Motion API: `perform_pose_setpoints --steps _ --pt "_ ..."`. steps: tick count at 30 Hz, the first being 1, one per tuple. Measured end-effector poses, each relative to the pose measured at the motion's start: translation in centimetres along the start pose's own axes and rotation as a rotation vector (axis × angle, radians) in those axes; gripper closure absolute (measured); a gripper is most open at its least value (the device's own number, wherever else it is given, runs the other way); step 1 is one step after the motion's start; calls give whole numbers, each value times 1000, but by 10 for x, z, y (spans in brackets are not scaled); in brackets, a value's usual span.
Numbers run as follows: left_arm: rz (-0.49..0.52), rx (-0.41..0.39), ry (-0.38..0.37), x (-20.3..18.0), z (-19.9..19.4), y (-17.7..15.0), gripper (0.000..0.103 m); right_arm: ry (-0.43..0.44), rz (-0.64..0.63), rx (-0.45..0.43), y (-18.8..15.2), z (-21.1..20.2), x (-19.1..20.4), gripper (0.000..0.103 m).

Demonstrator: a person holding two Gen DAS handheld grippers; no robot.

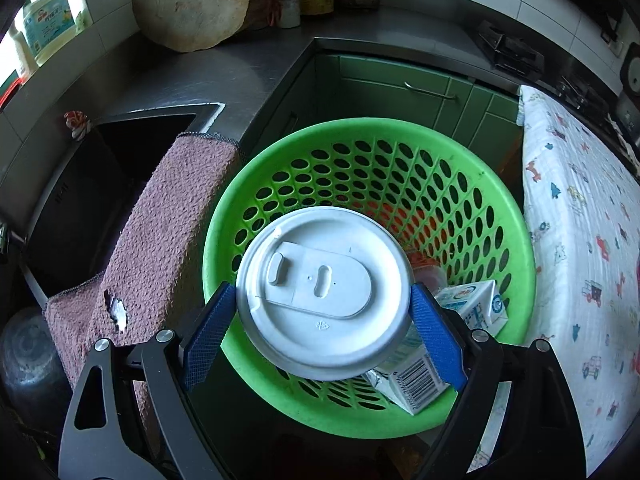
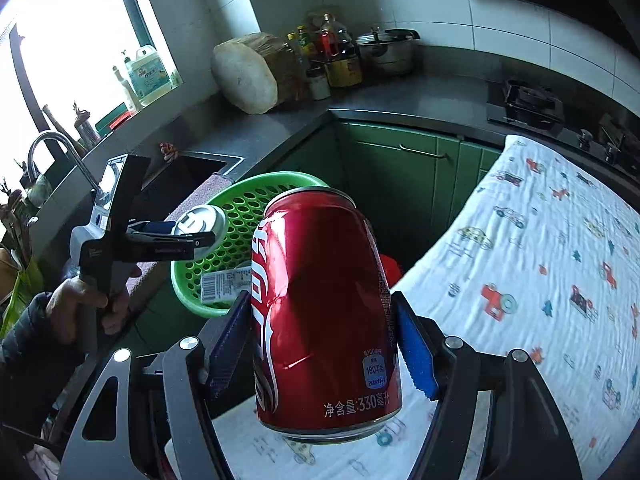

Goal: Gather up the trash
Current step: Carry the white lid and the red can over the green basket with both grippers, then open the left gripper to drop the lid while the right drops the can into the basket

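Observation:
My left gripper (image 1: pixel 324 320) is shut on a white lidded paper cup (image 1: pixel 324 292) and holds it over the green perforated basket (image 1: pixel 516 240). Inside the basket lie a white milk carton (image 1: pixel 476 304) with a barcode and something red. My right gripper (image 2: pixel 320 344) is shut on a dented red cola can (image 2: pixel 320 312), held upright above the patterned cloth (image 2: pixel 540 280). In the right wrist view the left gripper (image 2: pixel 192 236) with the cup (image 2: pixel 200 220) hangs over the basket (image 2: pixel 240 216), to the left and beyond the can.
A pink towel (image 1: pixel 160 232) drapes over the sink edge (image 1: pixel 120 120) left of the basket. Green cabinets (image 1: pixel 400 92) stand behind it. A wooden chopping block (image 1: pixel 188 4), bottles, a pot (image 2: pixel 384 52) and a stove (image 2: pixel 528 100) sit on the grey counter.

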State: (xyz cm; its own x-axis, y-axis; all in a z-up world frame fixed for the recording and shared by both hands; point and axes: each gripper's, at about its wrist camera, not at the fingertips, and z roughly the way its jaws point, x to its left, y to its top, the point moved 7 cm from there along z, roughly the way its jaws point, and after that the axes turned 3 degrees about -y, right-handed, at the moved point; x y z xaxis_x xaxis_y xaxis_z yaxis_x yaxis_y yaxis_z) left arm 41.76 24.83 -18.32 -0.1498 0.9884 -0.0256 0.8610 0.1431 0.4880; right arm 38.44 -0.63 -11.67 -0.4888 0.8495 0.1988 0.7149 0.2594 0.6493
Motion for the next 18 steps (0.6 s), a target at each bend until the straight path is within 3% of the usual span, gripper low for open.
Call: perform_pose_setpoints --steps 9,18 --pt "-40 8 -19 20 -1 -14 15 43 -36 31 30 56 35 36" --pt "-70 -45 -28 35 -31 -20 13 63 -60 66 51 105 62 36"
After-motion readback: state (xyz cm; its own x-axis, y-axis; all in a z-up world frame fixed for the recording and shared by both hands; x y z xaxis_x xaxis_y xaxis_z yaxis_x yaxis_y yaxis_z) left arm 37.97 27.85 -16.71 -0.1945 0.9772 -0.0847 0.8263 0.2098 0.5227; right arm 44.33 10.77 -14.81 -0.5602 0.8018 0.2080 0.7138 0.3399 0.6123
